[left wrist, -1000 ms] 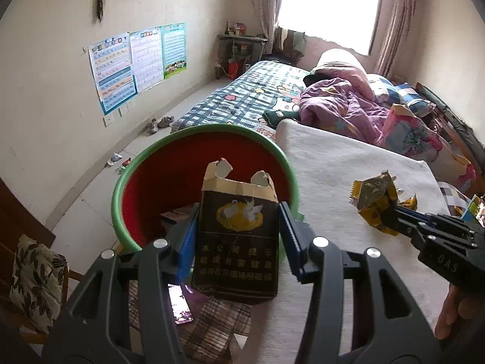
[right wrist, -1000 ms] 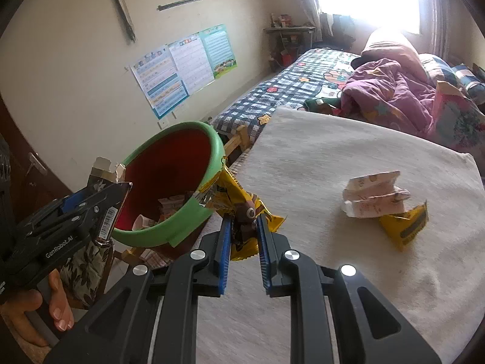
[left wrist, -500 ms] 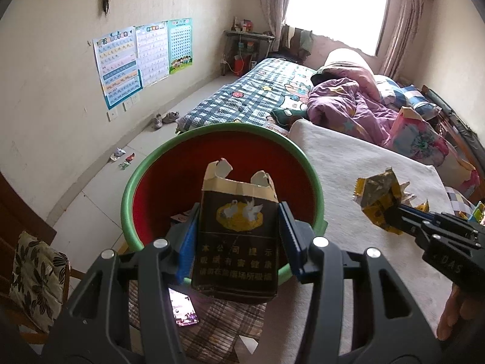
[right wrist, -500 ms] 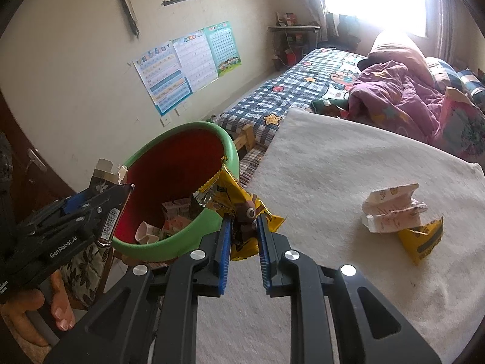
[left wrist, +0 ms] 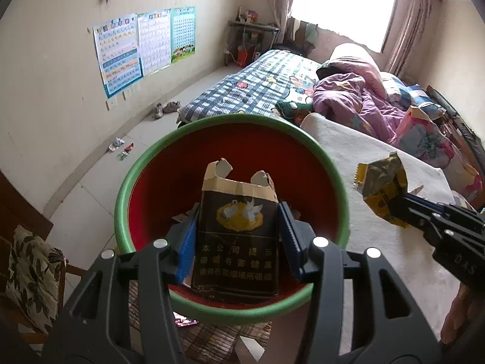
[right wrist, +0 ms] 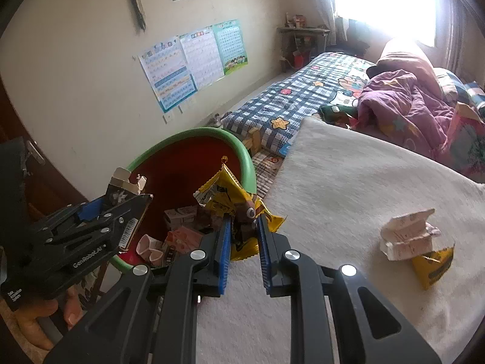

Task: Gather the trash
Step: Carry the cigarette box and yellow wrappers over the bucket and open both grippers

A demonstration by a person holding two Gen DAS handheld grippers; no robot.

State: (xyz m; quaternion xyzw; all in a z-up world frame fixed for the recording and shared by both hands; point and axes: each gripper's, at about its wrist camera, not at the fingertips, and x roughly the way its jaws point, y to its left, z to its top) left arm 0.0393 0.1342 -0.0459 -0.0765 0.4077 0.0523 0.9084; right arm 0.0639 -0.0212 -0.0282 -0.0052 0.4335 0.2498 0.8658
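Note:
A red basin with a green rim [left wrist: 142,179] [right wrist: 250,163] stands beside the cream blanket and holds several scraps. My left gripper [left wrist: 236,236] is shut on a dark torn cigarette pack [left wrist: 239,230], held above the basin's inside; that pack [right wrist: 127,186] also shows at the left of the right wrist view. My right gripper [right wrist: 244,236] is shut on a crumpled yellow snack wrapper [right wrist: 233,197], just over the basin's near rim. From the left wrist view the wrapper [left wrist: 383,182] hangs right of the basin. A white crumpled carton [right wrist: 409,233] and a yellow packet [right wrist: 433,264] lie on the blanket.
The cream blanket [right wrist: 348,182] covers the surface to the right. A checked bed [left wrist: 257,88] with purple bedding [left wrist: 354,103] lies beyond. A chair with a leaf-print cushion [left wrist: 33,273] stands at the left. Shoes [left wrist: 165,109] and small litter [left wrist: 121,148] lie on the floor.
Both grippers have moved toward the basin with their loads. The cigarette pack now hangs over the basin's inside and the yellow wrapper has come to its rim.

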